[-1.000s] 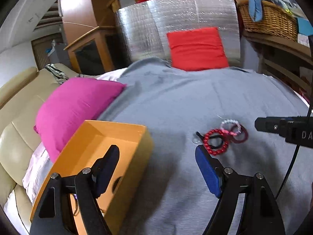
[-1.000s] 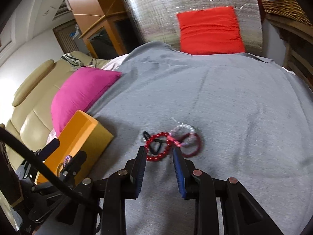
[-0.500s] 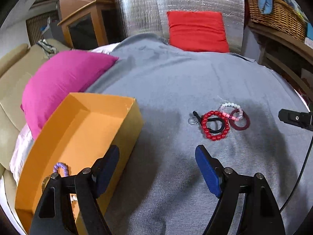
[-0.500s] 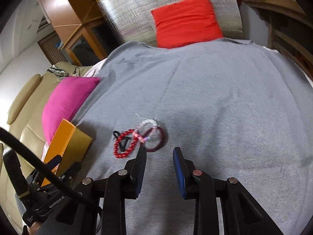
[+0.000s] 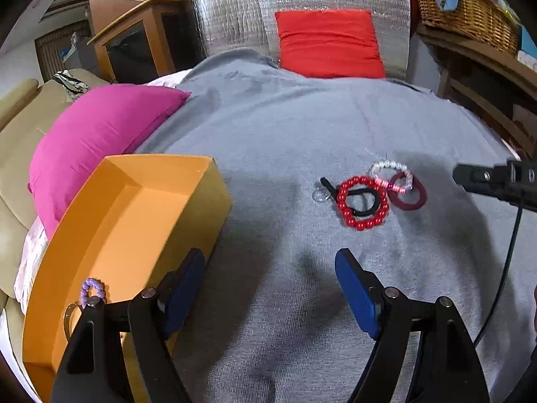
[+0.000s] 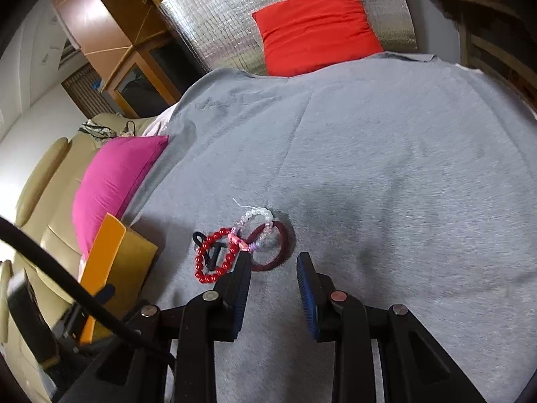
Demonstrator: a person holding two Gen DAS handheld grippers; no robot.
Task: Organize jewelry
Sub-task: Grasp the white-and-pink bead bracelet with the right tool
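The left hand-held gripper (image 5: 270, 288) stands wide open and empty. The right hand-held gripper (image 6: 273, 282) is narrowly open, empty, just before the dark red bangle (image 6: 280, 247), which lies flat beside the red bead bracelet (image 6: 216, 255).

Black gripper frames with silver screws, blue-padded fingers (image 5: 355, 288), black cable (image 6: 60, 285).

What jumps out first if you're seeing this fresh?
A tangle of bracelets mid-blanket, a red beaded one on top, lying on the grey. Left of it sits an orange box with a purple bead ring already inside. Behind, a magenta pillow and a red cushion.
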